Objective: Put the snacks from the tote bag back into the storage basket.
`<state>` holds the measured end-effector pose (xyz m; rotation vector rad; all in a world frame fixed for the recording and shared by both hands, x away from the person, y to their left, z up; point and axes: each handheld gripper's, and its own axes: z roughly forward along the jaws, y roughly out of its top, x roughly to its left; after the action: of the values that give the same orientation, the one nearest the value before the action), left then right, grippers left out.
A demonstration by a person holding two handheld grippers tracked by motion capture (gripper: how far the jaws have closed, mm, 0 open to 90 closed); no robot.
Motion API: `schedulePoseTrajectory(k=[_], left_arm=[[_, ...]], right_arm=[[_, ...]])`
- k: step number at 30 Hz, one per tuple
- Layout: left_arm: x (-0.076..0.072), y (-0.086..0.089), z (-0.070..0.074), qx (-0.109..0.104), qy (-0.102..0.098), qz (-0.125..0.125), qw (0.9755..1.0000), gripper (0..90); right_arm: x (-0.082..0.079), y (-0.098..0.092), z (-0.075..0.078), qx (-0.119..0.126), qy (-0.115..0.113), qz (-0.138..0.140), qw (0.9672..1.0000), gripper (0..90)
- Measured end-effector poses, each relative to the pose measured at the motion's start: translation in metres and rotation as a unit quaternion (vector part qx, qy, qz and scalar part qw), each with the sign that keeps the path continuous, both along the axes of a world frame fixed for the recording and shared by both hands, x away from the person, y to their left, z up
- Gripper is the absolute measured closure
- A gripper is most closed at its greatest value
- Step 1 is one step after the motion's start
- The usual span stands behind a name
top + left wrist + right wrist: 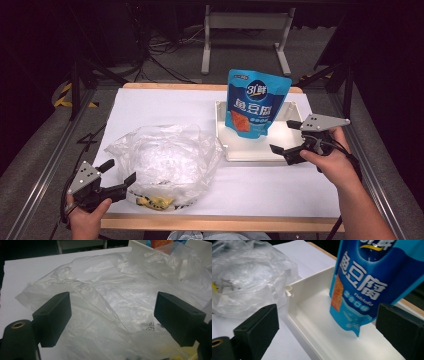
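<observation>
The blue foil snack pouch (255,103) is standing upright in the shallow white plastic tray (250,152). The right gripper (296,138) is waiting beside it, jaws spread. The left gripper (117,177), also spread, is facing the crumpled clear plastic bag (162,160). I judge that the packing is only starting; next the pouch needs a firm pinch.

table (280,185): white top | plastic bag (165,160) left | white tray (240,150) right

Blue pouch (255,102) upright in tray (250,150)
</observation>
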<state>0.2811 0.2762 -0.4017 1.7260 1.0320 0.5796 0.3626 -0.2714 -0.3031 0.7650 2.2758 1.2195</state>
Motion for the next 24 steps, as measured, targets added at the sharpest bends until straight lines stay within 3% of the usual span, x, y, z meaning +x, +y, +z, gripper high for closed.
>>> schedulePoseTrajectory(k=[7, 15, 24], left_arm=[[0.000, -0.001, 0.000, -0.001, 0.000, -0.005, 1.0000, 15.2], [-0.001, -0.002, 0.000, 0.003, 0.003, -0.007, 1.0000, 15.2], [0.000, -0.003, -0.001, 0.006, 0.003, -0.011, 0.9999, 15.1]], right_arm=[[-0.012, 0.007, -0.008, 0.022, 0.000, 0.030, 0.9993, 5.6], [-0.028, 0.019, -0.022, 0.011, 0.002, 0.064, 0.9979, 5.4], [-0.034, 0.027, -0.055, 0.028, 0.007, 0.070, 0.9971, 5.3]])
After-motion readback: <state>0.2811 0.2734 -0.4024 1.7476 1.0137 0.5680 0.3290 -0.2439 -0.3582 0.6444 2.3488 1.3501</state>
